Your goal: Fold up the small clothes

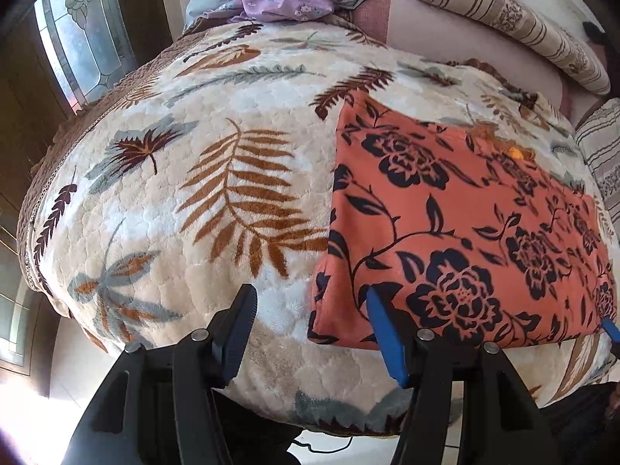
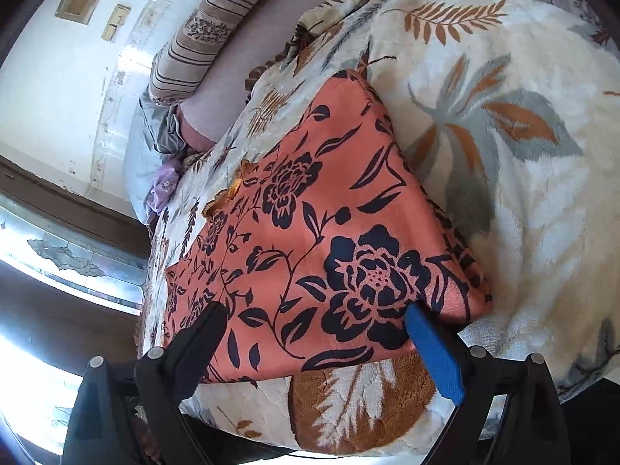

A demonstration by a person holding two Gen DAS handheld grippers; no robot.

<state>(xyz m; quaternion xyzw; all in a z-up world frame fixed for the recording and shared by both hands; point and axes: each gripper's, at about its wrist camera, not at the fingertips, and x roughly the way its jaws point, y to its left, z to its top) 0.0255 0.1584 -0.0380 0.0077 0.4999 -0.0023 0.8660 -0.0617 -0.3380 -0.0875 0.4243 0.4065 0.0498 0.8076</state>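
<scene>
An orange garment with a dark floral print (image 1: 465, 224) lies flat and folded into a rectangle on a leaf-patterned blanket (image 1: 193, 178). My left gripper (image 1: 310, 302) is open, straddling the garment's near left corner, just above it. The garment also shows in the right wrist view (image 2: 317, 240). My right gripper (image 2: 314, 317) is open over its near edge, its blue finger (image 2: 430, 345) by the near right corner. The tip of that gripper shows at the right edge of the left wrist view (image 1: 611, 327).
Striped pillows (image 1: 503, 15) and a pale blue and purple heap of clothes (image 1: 286, 4) lie at the far end of the bed. A stained-glass window (image 1: 77, 35) is at the left. The blanket's near edge (image 1: 348, 422) drops off to the floor.
</scene>
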